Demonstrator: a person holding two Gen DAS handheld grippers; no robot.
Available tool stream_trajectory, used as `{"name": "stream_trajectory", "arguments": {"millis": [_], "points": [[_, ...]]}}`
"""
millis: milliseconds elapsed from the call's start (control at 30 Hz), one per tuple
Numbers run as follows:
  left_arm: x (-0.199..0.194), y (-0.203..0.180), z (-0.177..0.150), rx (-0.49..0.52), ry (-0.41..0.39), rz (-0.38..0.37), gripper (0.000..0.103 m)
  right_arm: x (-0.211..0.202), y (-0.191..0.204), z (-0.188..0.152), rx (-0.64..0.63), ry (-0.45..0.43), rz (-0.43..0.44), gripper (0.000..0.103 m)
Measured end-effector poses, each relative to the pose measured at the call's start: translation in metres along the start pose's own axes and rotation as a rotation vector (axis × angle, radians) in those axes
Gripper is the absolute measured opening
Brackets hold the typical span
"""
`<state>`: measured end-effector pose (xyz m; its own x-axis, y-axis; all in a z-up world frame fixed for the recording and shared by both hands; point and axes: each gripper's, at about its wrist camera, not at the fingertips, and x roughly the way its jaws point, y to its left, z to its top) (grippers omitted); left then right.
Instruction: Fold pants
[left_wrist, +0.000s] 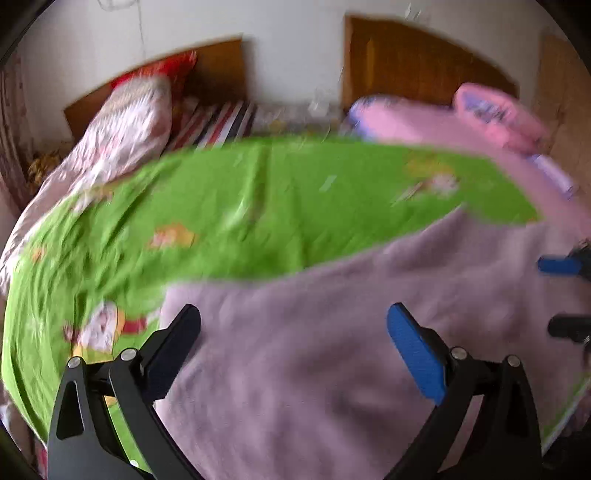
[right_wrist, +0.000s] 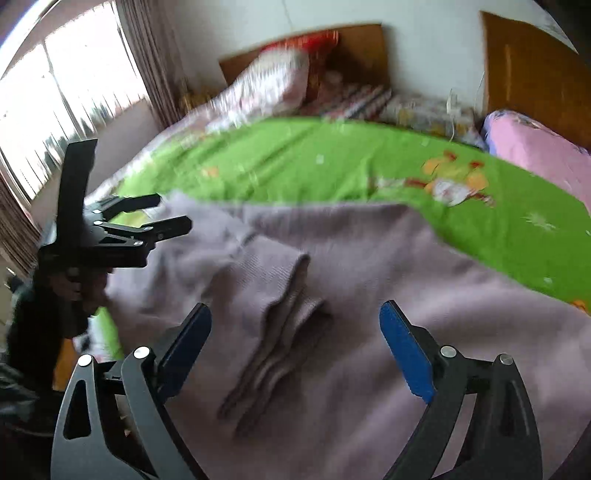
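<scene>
Mauve knit pants (left_wrist: 332, 332) lie spread on a green bedsheet (left_wrist: 240, 206). In the right wrist view the pants (right_wrist: 369, 295) show a ribbed cuff or waistband fold (right_wrist: 284, 295) just ahead of my right gripper (right_wrist: 295, 325), which is open and empty above the cloth. My left gripper (left_wrist: 293, 325) is open and empty over the pants' left part. It also shows in the right wrist view (right_wrist: 170, 214) at the left edge of the pants, open. The right gripper's fingertips (left_wrist: 557, 266) appear at the right edge of the left wrist view.
The bed carries a floral quilt (left_wrist: 129, 122) and red pillow (left_wrist: 162, 70) at the far left, a pink quilt (left_wrist: 424, 125) and pillow at the far right. Wooden headboards (left_wrist: 424, 62) stand against the white wall. A curtained window (right_wrist: 66, 96) is on the left.
</scene>
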<state>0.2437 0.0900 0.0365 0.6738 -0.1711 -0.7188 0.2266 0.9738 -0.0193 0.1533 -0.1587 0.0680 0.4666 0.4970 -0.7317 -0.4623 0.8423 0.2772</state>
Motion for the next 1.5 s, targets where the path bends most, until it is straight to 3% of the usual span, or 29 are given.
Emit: {"name": "stream_trajectory", "arguments": {"millis": [67, 133, 267, 400, 500, 533, 667, 833, 933, 1000, 1033, 1100, 1167, 1267, 1367, 1500], "points": [[-0.014, -0.022, 0.021, 0.017, -0.048, -0.118, 0.101, -0.03, -0.009, -0.014, 0.024, -0.043, 0.019, 0.089], [-0.01, -0.065, 0.048, 0.098, -0.033, -0.248, 0.101, -0.046, -0.022, -0.03, 0.063, -0.05, -0.017, 0.089], [0.048, -0.144, 0.076, 0.229, 0.11, -0.452, 0.101, -0.057, -0.048, -0.065, 0.162, -0.035, -0.113, 0.089], [0.11, -0.213, 0.07, 0.306, 0.284, -0.628, 0.101, -0.062, -0.06, -0.075, 0.206, -0.047, -0.127, 0.089], [0.152, -0.242, 0.053, 0.341, 0.365, -0.59, 0.101, -0.047, -0.071, -0.092, 0.245, 0.065, -0.121, 0.09], [0.153, -0.239, 0.054, 0.349, 0.304, -0.61, 0.101, -0.049, -0.072, -0.102, 0.227, 0.07, -0.106, 0.09], [0.167, -0.24, 0.06, 0.348, 0.267, -0.568, 0.101, -0.064, -0.072, -0.12, 0.187, 0.071, -0.07, 0.09], [0.154, -0.251, 0.06, 0.398, 0.209, -0.514, 0.101, -0.074, -0.072, -0.125, 0.186, 0.05, -0.053, 0.09], [0.123, -0.241, 0.077, 0.393, 0.072, -0.471, 0.101, -0.077, -0.066, -0.116, 0.203, 0.033, -0.069, 0.09], [0.099, -0.225, 0.087, 0.383, -0.001, -0.378, 0.101, -0.079, -0.06, -0.104, 0.187, -0.019, -0.034, 0.09], [0.092, -0.215, 0.09, 0.387, -0.012, -0.286, 0.101, -0.075, -0.058, -0.094, 0.182, -0.038, -0.008, 0.09], [0.095, -0.2, 0.086, 0.431, 0.041, -0.123, 0.101, -0.061, -0.05, -0.077, 0.167, -0.038, 0.029, 0.09], [0.105, -0.187, 0.077, 0.442, 0.099, -0.048, 0.101, -0.039, -0.035, -0.057, 0.109, -0.011, 0.055, 0.09], [0.121, -0.18, 0.06, 0.451, 0.198, -0.032, 0.101, -0.002, -0.012, -0.037, 0.022, 0.065, 0.074, 0.092], [0.14, -0.17, 0.045, 0.443, 0.226, 0.026, 0.102, 0.029, -0.009, -0.04, 0.032, 0.193, 0.054, 0.092], [0.148, -0.152, 0.047, 0.329, 0.229, -0.04, 0.102, 0.002, -0.014, -0.065, 0.04, 0.157, 0.098, 0.092]]}}
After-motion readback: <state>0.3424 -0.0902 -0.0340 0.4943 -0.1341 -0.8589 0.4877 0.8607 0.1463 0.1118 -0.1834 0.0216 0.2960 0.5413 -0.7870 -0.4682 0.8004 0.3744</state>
